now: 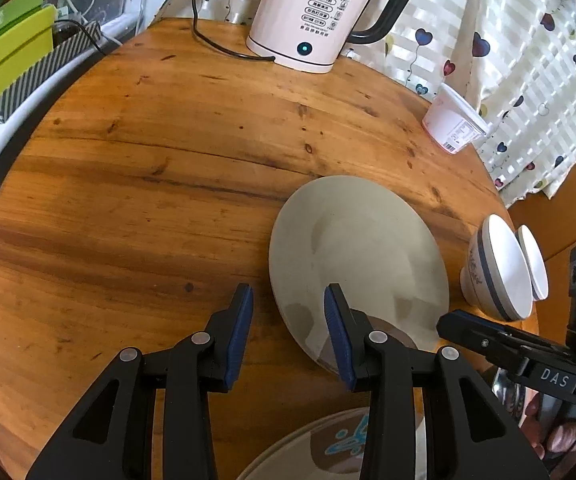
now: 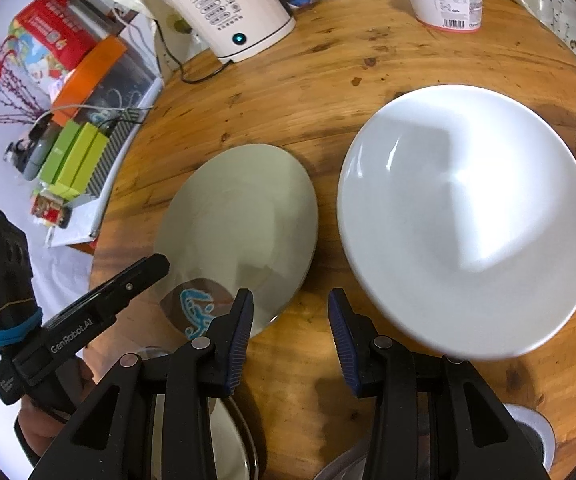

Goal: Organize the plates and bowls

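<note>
- The left gripper (image 1: 288, 312) tilts steeply down over the wooden table (image 1: 148, 184), jaws spread and pinching nothing; one finger hangs above bare wood, the other above the near edge of the grey plate (image 1: 358, 256).
- The right gripper (image 2: 290, 312) also tilts steeply down, jaws spread and empty, over the strip of table (image 2: 288, 92) between the grey plate (image 2: 240, 208) and the white bowl (image 2: 464, 220).
- The bowl lies just beside the grey plate, on the side away from the left gripper (image 2: 156, 264); the two rims look close, and contact cannot be told.
- Only the left view shows the blue-banded bowl (image 1: 496, 272) standing beyond the grey plate at the table's edge; a second white dish (image 1: 534, 262) sits against it.
- Only the right view shows a hand (image 2: 48, 412) around the left gripper's handle.
- The kettle (image 1: 316, 16) stands at the table's far edge from the grey plate, the tub (image 1: 454, 122) near it.
</note>
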Motion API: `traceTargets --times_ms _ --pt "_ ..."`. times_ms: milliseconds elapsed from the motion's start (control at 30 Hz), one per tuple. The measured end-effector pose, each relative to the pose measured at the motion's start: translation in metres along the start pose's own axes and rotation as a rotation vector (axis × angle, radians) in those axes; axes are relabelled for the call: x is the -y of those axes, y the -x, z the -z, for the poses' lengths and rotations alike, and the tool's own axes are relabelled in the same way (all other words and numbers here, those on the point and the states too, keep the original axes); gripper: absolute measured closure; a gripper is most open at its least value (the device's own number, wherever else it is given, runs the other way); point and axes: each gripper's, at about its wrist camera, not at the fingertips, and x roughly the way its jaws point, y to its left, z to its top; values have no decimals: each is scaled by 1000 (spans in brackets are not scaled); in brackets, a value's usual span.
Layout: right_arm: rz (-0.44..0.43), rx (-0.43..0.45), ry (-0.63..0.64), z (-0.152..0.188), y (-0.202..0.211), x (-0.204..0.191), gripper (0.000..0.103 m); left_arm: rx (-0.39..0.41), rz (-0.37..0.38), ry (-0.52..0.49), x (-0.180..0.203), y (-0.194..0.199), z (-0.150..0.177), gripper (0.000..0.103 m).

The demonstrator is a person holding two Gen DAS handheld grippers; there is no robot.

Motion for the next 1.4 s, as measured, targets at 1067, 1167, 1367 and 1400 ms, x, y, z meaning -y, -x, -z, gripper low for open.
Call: traceTargets --times_ms 1067,1167,1367,1400 --pt "11 30 48 -4 -5 -17 80 24 11 -35 -1 1 -1 77" --pt "7 30 51 -3 -4 -18 80 28 10 -32 -2 4 0 77" --pt "0 41 63 -3 2 -22 80 43 5 -33 0 14 2 77" --pt "-2 43 65 -2 3 -23 80 46 5 -32 0 16 2 77"
